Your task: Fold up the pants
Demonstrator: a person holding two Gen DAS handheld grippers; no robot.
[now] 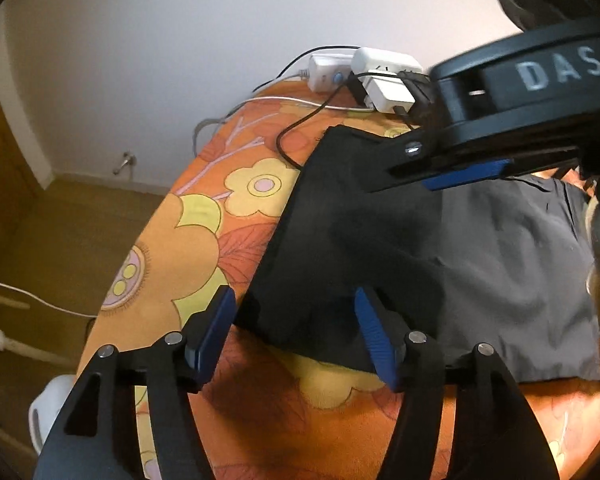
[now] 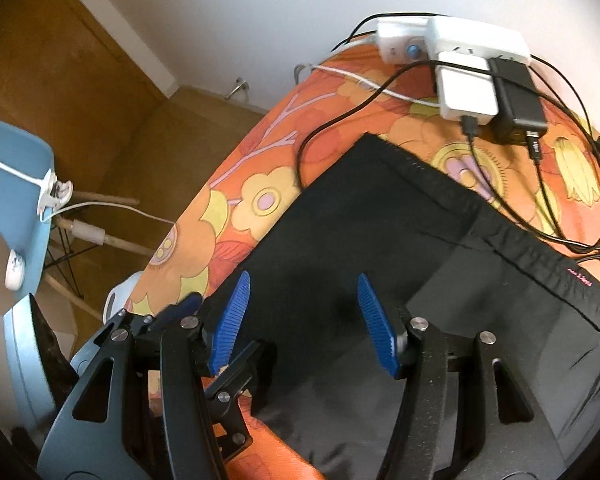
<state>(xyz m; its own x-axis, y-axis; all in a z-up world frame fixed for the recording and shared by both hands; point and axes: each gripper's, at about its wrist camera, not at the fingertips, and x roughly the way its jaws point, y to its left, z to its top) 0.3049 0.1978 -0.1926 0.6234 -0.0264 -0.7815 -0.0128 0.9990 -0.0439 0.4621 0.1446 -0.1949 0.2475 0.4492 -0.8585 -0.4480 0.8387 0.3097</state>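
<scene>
Dark pants (image 1: 380, 232) lie flat on an orange flowered cloth surface (image 1: 172, 288); they also show in the right wrist view (image 2: 380, 248), with the waistband (image 2: 500, 236) toward the far right. My left gripper (image 1: 296, 336) is open, its blue pads just above the pants' near left corner, holding nothing. My right gripper (image 2: 304, 324) is open over the left part of the pants, empty. In the left wrist view the right gripper (image 1: 460, 172) hovers over the far edge of the pants. The left gripper's fingers (image 2: 236, 380) show at lower left in the right wrist view.
A white power strip (image 2: 460, 40) with white (image 2: 466, 96) and black (image 2: 516, 104) chargers sits at the far edge, with black and white cables (image 2: 380, 96) trailing over the cloth beside the waistband. A blue chair (image 2: 16, 184) and wooden floor (image 1: 60, 232) lie left of the surface.
</scene>
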